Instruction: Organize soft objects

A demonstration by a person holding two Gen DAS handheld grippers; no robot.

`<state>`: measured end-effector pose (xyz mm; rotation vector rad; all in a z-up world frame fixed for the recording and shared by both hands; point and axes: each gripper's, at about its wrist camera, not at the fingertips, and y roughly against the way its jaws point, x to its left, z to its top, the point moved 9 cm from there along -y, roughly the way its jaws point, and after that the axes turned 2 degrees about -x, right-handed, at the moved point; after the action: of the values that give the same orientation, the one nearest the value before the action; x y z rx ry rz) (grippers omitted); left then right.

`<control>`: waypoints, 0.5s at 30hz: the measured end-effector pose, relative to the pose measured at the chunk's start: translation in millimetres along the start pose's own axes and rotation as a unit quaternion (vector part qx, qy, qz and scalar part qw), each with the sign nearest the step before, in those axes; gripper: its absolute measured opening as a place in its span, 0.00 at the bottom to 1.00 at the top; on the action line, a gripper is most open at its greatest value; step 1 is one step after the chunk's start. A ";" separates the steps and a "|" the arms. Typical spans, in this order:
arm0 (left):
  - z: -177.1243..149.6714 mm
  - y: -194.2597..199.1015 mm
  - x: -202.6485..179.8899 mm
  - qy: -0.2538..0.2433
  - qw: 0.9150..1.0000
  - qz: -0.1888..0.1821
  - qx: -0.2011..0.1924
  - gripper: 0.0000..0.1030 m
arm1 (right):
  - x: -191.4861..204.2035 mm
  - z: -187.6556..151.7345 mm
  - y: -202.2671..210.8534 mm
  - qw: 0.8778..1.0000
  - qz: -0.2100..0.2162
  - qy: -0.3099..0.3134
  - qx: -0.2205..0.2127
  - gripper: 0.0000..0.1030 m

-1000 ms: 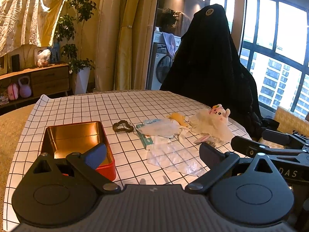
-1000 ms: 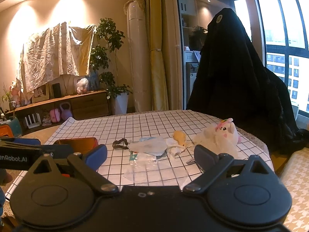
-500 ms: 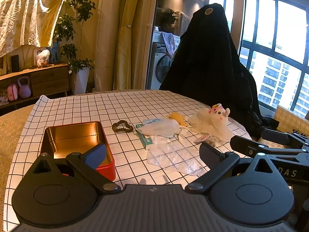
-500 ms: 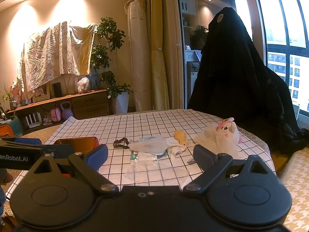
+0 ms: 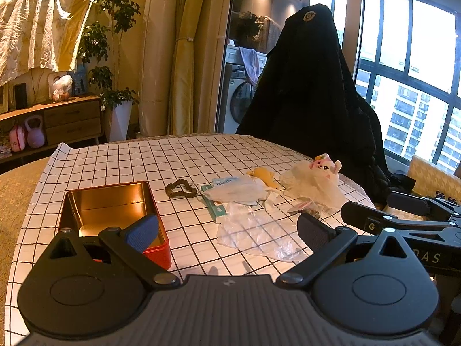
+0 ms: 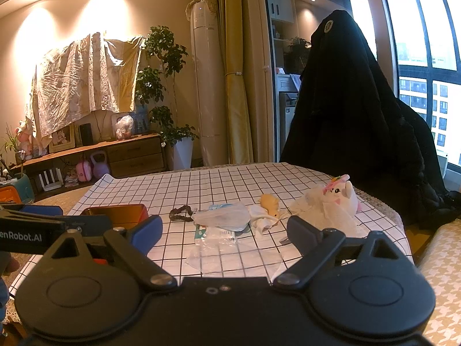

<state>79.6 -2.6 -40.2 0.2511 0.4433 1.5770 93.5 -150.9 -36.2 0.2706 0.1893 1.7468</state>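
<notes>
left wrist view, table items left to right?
Red rectangular tin with gold inside → dark beaded bracelet loop → white face mask in clear wrapper → small yellow soft toy → white plush bunny with pink cap. The crumpled clear plastic bag overlaps the middle items, so it is left out.

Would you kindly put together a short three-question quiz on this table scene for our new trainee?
1. True or false: the red tin already holds a soft object.
2. Which item lies nearest the tin: (a) the dark scrunchie, (b) the yellow toy, (c) the white plush unicorn?
3. Fill in: the jaws of the left gripper and of the right gripper are both ____ and hold nothing.

Key: 1. False, the tin's visible interior is bare. 2. (a). 3. open.
</notes>
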 end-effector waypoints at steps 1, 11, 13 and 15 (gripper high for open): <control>-0.1 -1.1 -0.8 -0.001 1.000 -0.001 0.001 1.00 | 0.1 0.0 0.1 1.000 0.000 0.000 0.000 0.90; 1.2 -17.6 -2.7 -0.020 1.000 0.005 0.007 1.00 | 0.0 -0.5 -0.9 1.000 -0.001 0.000 0.003 0.90; 1.1 -24.4 -1.9 -0.024 1.000 0.011 0.013 1.00 | -1.7 -0.6 -2.9 1.000 -0.002 0.000 0.006 0.90; 1.5 -32.6 -1.1 -0.020 1.000 0.010 0.020 1.00 | -5.7 -1.4 -8.0 1.000 -0.002 -0.001 0.011 0.90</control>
<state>109.7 -3.3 -52.6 0.3175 0.4435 1.5816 101.6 -154.9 -40.1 0.2882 0.2070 1.7418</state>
